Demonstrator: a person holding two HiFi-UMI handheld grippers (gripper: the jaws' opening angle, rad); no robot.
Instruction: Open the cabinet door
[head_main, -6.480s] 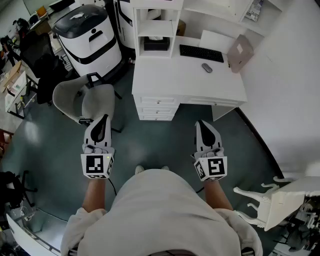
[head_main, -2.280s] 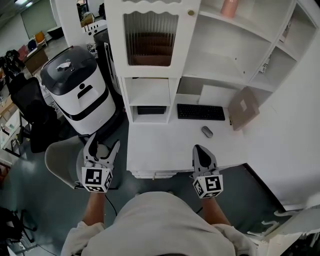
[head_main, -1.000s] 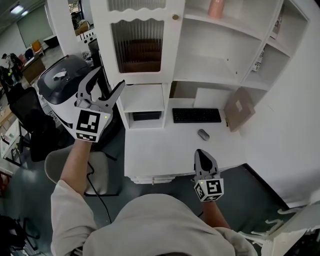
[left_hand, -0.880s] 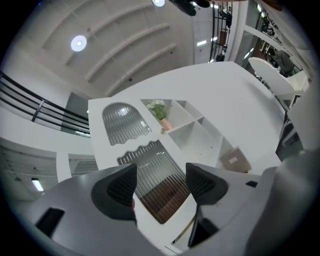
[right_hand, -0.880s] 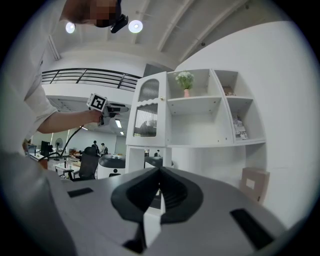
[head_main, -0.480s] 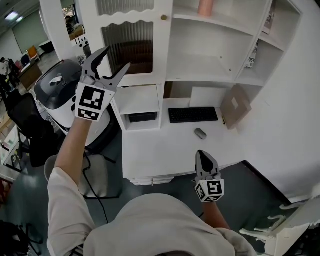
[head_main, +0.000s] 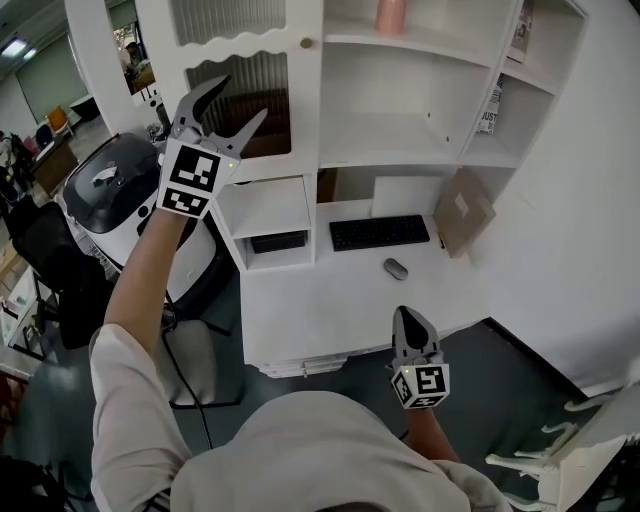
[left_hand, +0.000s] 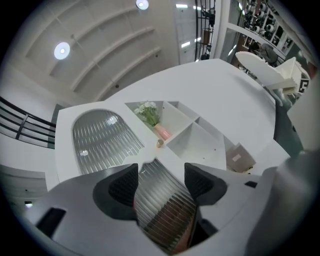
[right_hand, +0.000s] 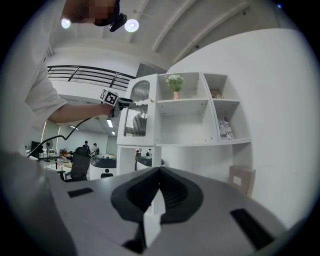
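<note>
Cabinet door (head_main: 303, 110) was judged light but fragile; knob (head_main: 306, 44) was favoured for left gripper (head_main: 243, 97), jaws wide, empty, just narrowed slightly.

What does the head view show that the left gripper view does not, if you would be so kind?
Only the head view shows the keyboard, the mouse, the shut right claw and the white machine. Only the left gripper view shows the ceiling lights and the flowers in the pink vase. Both show the ribbed-glass cabinet door, its knob and the left claw, open with nothing between its jaws, which have just been closing slightly.
</note>
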